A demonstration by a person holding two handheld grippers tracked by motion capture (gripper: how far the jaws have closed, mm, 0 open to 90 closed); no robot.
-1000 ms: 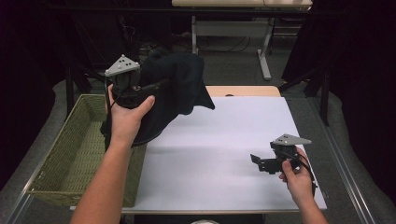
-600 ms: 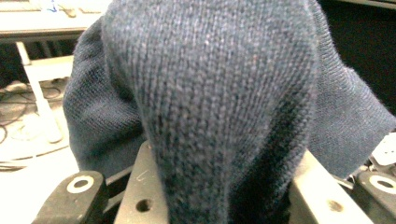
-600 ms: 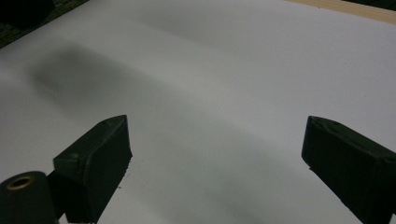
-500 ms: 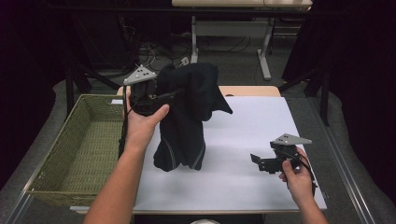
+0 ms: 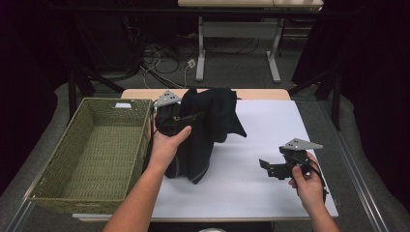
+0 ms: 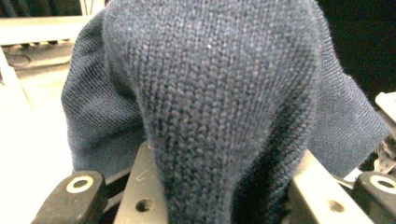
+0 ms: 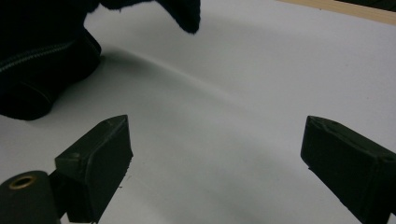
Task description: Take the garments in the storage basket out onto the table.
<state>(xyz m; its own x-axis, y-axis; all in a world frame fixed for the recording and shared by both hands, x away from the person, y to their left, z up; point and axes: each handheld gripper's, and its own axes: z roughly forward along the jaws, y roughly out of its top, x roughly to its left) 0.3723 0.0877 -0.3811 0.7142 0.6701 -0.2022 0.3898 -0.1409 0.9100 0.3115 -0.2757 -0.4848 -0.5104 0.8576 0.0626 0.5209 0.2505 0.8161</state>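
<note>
High view: a person's two forearms come in from the near edge of a desk [image 5: 270,193] covered by a white sheet, one pair of tongs in each hand.
Left tongs [image 5: 180,119]: clenched on a dark knitted garment [image 5: 208,130], a bunch of its cloth pinched between the jaws.
Left gripper view: navy knit [image 6: 224,107] bulges up out of the closed jaws, close to the lens.
Garment's place: it hangs from the left tongs near the desk's left edge, just beside the basket, with its lower folds resting on the white sheet and one flap pointing toward the desk's middle.
Right tongs [image 5: 276,168]: released, jaws wide apart with nothing between them, held low near the desk's right edge, well apart from the garment.
Right gripper view: the two black jaws stand open over bare white sheet, with the garment's dark folds [image 7: 42,70] at the upper left.
Basket [image 5: 63,193]: woven, green, with nothing in it, at the desk's left edge.
Progress, as I judge it: the garment is out on the sheet but crumpled; spreading and laying it flat is left, and the free tongs probably need a corner to take hold of.
Surface: smooth white sheet over a wooden top whose far edge shows.
Room: dark, with curtains at the sides, another table's legs and loose cables on the floor beyond.
</note>
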